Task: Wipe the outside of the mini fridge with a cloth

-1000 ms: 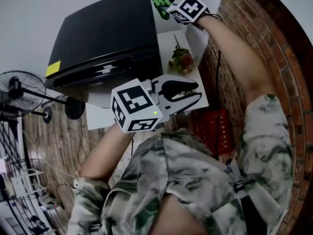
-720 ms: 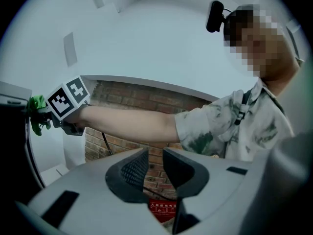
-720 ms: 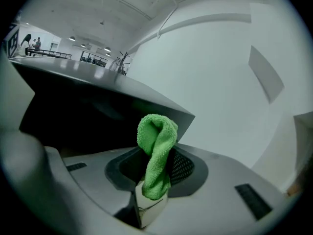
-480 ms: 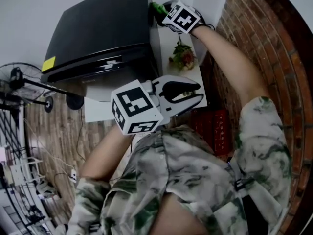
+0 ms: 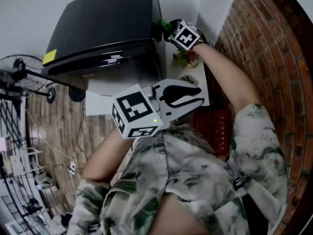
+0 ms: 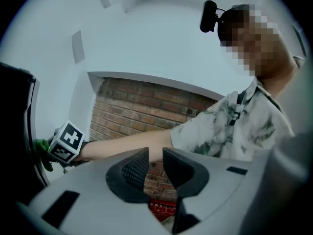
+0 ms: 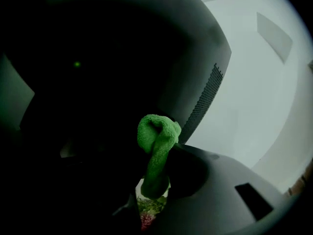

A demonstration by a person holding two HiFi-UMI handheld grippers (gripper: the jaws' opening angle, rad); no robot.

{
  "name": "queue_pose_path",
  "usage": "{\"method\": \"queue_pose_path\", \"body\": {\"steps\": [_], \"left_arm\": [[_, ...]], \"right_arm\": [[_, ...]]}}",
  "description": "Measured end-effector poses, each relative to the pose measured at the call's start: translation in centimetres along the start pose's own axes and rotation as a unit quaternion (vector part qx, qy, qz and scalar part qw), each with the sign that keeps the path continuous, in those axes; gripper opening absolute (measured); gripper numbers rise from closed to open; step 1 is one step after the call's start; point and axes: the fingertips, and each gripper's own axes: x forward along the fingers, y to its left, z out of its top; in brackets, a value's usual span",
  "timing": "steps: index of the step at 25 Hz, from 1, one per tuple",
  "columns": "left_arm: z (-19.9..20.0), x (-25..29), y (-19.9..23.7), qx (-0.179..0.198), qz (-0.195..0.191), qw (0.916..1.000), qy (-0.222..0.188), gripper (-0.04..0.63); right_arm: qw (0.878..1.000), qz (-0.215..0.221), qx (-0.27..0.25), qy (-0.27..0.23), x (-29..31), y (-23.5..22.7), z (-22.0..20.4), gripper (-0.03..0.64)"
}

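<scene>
The black mini fridge (image 5: 107, 28) stands at the upper left of the head view. My right gripper (image 5: 171, 29) is at the fridge's right side, shut on a green cloth (image 5: 163, 24) that lies against that side. In the right gripper view the green cloth (image 7: 156, 141) bulges out of the right gripper (image 7: 157, 177) in front of the fridge's dark wall (image 7: 98, 58). My left gripper (image 5: 199, 96) hovers in front of my chest, away from the fridge. The left gripper (image 6: 155, 163) is open by a narrow gap with nothing in it.
The fridge rests on a white stand (image 5: 98, 102). A bunch of flowers (image 5: 188, 58) lies on the white surface under my right arm. A brick wall (image 5: 254, 43) closes the right side, with a red crate (image 5: 215, 131) at its foot. A standing fan (image 5: 19, 77) is at left.
My right gripper has slid the green cloth along the fridge's right side, toward me. The left gripper has stayed about where it was.
</scene>
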Motion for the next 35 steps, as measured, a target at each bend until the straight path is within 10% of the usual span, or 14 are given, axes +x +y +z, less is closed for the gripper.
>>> {"method": "queue_pose_path", "body": {"steps": [15,27,35], "left_arm": [[-0.5,-0.4,0.9,-0.016,0.021,0.9996,-0.009,0.086],[-0.9,-0.1,0.7,-0.017,0.004,0.9998,-0.011,0.086],[-1.6,-0.1,0.5,-0.023,0.010,0.9997,-0.006,0.086]], "right_arm": [[0.999,0.008,0.013,0.031,1.1,2.2,-5.2,0.118],[0.990,-0.044,-0.024,-0.129,-11.4,-1.2,8.6,0.118],[0.987,-0.054,-0.063,-0.136,-13.3,0.7,10.5,0.118]]}}
